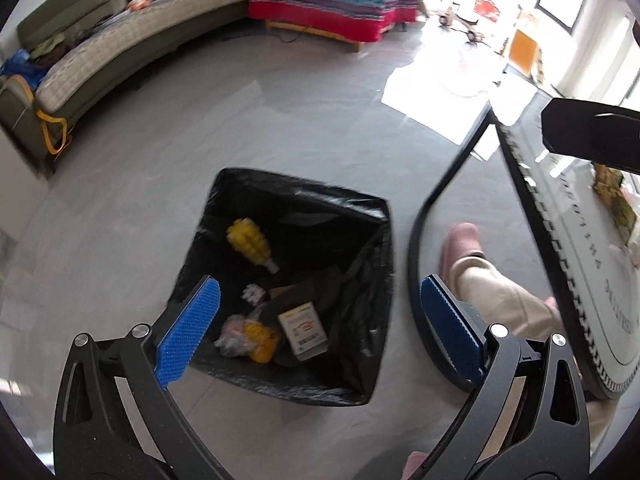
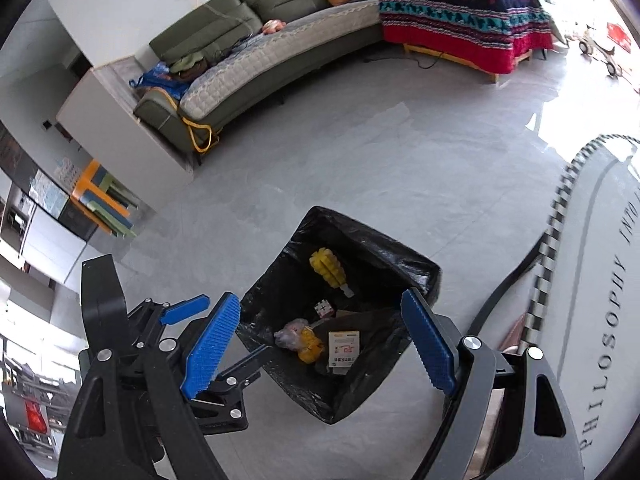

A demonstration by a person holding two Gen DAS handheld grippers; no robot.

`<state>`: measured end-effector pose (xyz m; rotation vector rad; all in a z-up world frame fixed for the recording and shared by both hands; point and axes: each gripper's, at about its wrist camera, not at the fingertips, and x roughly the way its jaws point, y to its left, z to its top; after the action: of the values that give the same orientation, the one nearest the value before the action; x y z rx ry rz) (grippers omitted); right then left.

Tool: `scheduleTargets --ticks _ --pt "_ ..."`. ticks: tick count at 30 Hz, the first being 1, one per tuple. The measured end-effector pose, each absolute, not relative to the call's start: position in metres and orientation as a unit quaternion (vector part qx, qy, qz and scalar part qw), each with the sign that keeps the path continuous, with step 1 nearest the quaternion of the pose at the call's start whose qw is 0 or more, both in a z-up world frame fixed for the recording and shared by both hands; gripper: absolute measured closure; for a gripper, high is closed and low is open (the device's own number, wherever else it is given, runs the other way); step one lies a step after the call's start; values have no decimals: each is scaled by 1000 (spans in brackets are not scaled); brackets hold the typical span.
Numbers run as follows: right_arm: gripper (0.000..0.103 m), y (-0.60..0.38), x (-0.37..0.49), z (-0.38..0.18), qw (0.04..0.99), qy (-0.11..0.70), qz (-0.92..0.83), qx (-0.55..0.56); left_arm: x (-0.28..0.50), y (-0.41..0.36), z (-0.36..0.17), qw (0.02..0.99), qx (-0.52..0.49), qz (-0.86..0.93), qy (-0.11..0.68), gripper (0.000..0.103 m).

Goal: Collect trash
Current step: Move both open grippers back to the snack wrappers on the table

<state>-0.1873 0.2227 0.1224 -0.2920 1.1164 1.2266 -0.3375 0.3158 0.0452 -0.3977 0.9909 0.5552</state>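
A square bin lined with a black bag [image 1: 362, 216] stands on the grey floor; it also shows in the right wrist view [image 2: 416, 258]. Inside lie a yellow corn-cob piece [image 1: 250, 240] [image 2: 328, 269], a small white carton [image 1: 303, 330] [image 2: 343, 347], a yellow wrapper with clear plastic [image 1: 248, 336] [image 2: 302, 338] and a small patterned cube [image 1: 253, 294] [image 2: 323, 308]. My left gripper [image 1: 320, 328] is open and empty above the bin. My right gripper [image 2: 320, 348] is open and empty above the bin, with the left gripper's fingers [image 2: 186, 314] beside it at lower left.
A round glass table with black rim [image 1: 532, 216] [image 2: 556, 240] stands right of the bin. The person's leg and pink slipper [image 1: 460, 244] are under it. A curved green sofa [image 2: 256, 60] and a bed with a red patterned cover [image 2: 460, 12] line the far side.
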Motion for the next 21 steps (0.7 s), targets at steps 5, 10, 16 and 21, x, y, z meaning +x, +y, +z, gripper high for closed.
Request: scheduleTargets --ticks 5,10,16,21 --pt "20 181 -164 131 691 485 524 -115 -305 287 54 838 -169 225 468 6" --pt "20 120 -132 138 730 470 483 -118 -265 246 63 851 -146 177 472 6" --pt "20 47 -91 135 762 471 422 -140 -213 191 70 861 -114 117 481 6" --pt "20 -9 -44 130 785 485 363 -128 -167 143 74 864 -80 62 493 6"
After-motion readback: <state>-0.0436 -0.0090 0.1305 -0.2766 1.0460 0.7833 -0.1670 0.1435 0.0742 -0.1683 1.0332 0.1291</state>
